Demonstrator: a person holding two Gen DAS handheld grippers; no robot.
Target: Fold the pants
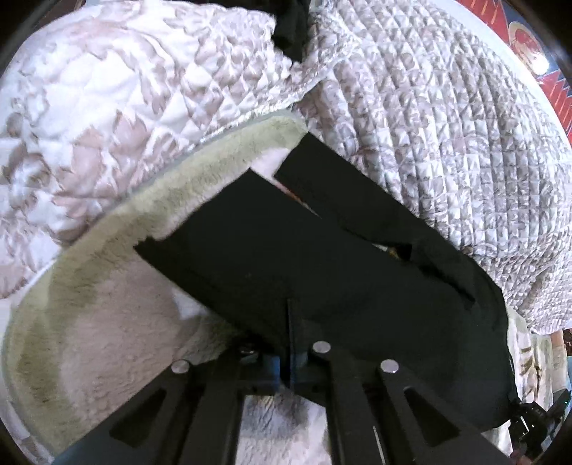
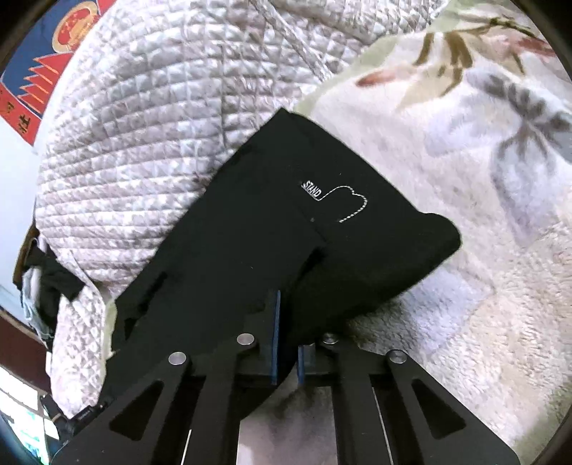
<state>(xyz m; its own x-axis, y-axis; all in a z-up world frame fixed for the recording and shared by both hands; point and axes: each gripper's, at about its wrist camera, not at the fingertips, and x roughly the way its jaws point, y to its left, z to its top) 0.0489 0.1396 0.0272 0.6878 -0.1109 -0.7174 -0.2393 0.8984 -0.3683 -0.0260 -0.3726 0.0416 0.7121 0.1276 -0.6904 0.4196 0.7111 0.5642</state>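
The black pants lie folded over on a fluffy blanket. My left gripper is shut on the near edge of the pants, the cloth pinched between its blue pads. In the right wrist view the pants show a white stitched "STAND" logo. My right gripper is shut on their near edge too, with cloth bunched between the jaws. The fingertips of both grippers are hidden under the black cloth.
A quilted beige-and-white cover is heaped behind the pants, also in the right wrist view. The floral fleece blanket spreads to the right. A dark garment lies at the top. A red-and-blue poster hangs on the wall.
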